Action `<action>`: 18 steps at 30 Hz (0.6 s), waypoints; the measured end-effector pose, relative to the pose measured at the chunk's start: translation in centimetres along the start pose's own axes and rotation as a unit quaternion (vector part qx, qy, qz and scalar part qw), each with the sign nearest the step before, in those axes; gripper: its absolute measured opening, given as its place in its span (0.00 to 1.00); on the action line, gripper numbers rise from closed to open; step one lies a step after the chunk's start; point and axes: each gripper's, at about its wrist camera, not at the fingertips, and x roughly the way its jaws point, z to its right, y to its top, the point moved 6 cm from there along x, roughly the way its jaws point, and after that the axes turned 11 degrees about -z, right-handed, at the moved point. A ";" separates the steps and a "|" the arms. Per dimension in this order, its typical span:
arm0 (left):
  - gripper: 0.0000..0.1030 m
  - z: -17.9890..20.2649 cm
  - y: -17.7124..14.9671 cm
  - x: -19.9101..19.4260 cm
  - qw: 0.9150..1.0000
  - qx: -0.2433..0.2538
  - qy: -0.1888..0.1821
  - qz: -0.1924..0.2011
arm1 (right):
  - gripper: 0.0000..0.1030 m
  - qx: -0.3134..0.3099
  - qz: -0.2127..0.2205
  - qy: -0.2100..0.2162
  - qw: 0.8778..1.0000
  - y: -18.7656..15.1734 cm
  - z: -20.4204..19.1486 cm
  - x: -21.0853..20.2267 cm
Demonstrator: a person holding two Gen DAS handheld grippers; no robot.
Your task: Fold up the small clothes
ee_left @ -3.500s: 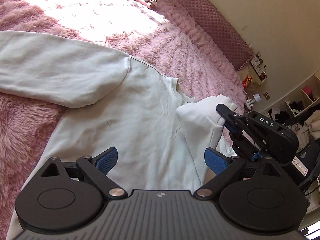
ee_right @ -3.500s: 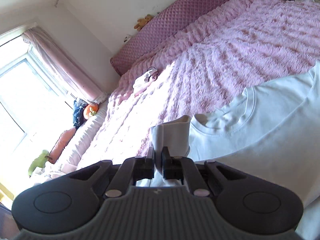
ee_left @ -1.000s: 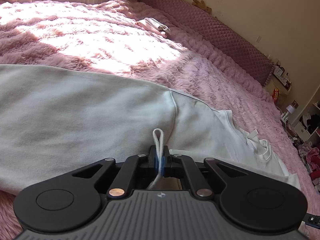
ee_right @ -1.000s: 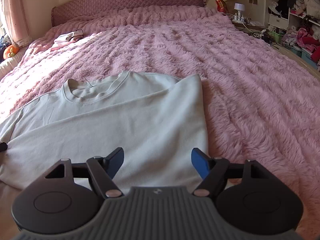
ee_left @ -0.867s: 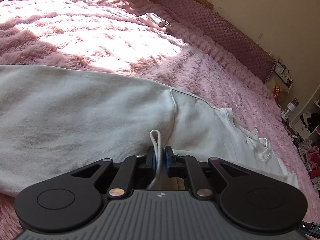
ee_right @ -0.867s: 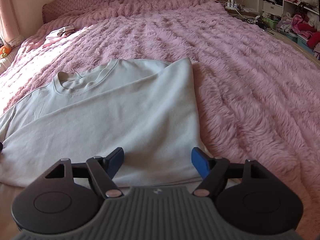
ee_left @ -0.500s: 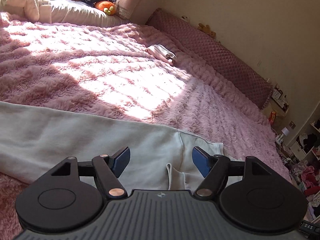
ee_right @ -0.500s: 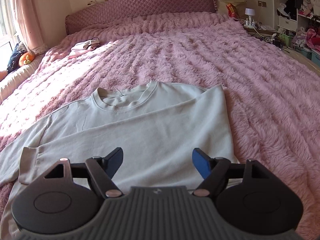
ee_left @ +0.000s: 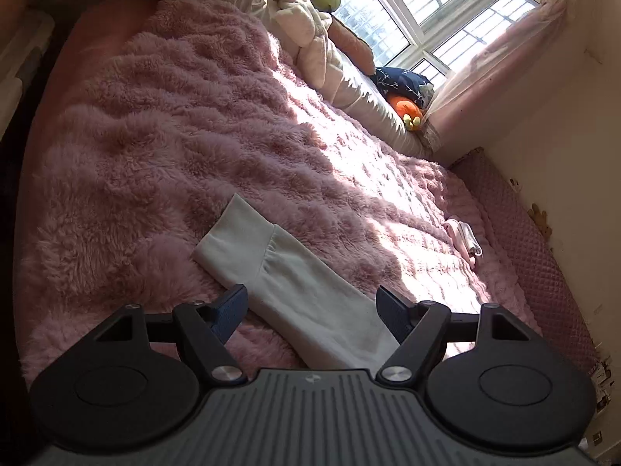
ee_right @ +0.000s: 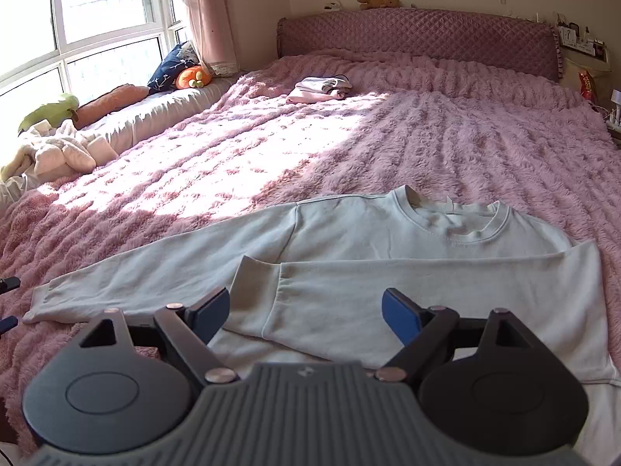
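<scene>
A pale grey-white sweatshirt (ee_right: pixel 388 244) lies flat on the pink fluffy bed cover (ee_right: pixel 271 147). One sleeve is folded across its body, cuff (ee_right: pixel 252 283) pointing left. The other sleeve (ee_right: pixel 155 268) stretches out to the left. My right gripper (ee_right: pixel 306 310) is open and empty, just above the folded sleeve. In the left wrist view my left gripper (ee_left: pixel 312 308) is open and empty over the outstretched sleeve (ee_left: pixel 310 303), whose cuff (ee_left: pixel 233 240) lies ahead of the fingers.
A small folded pile of clothes (ee_right: pixel 320 87) lies near the quilted headboard (ee_right: pixel 419 35); it also shows in the left wrist view (ee_left: pixel 464 240). Plush toys and cushions (ee_right: pixel 58 147) line the window side. The bed's dark edge (ee_left: pixel 23 155) lies at far left.
My left gripper let go of the sweatshirt fabric, opened and swung left along the outstretched sleeve to its cuff. My right gripper stayed open and pulled back a little.
</scene>
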 end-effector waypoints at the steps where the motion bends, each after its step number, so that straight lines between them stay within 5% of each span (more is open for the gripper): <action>1: 0.85 -0.7 0.2 0.3 1.000 -0.021 -0.004 0.000 | 0.79 -0.006 -0.003 0.000 1.000 -0.1 -0.5 0.0; 11: 0.84 -4.2 1.1 4.0 0.994 -0.106 -0.006 0.003 | 0.79 -0.020 -0.034 -0.028 0.999 -1.0 -0.9 0.6; 15: 0.81 -4.6 1.6 4.9 0.995 -0.101 -0.006 0.011 | 0.79 -0.033 -0.048 -0.039 0.998 -1.6 -0.8 1.0; 16: 0.76 -4.5 1.7 5.0 0.995 -0.095 -0.012 0.009 | 0.79 -0.036 -0.051 -0.041 0.997 -1.8 -0.8 1.1; 17: 0.51 -4.4 1.6 4.9 0.996 -0.091 -0.008 0.010 | 0.79 -0.035 -0.054 -0.042 0.997 -2.0 -0.8 1.2; 18: 0.15 -4.5 1.5 4.8 0.996 -0.091 -0.006 0.006 | 0.79 -0.033 -0.057 -0.041 0.997 -2.0 -0.8 1.3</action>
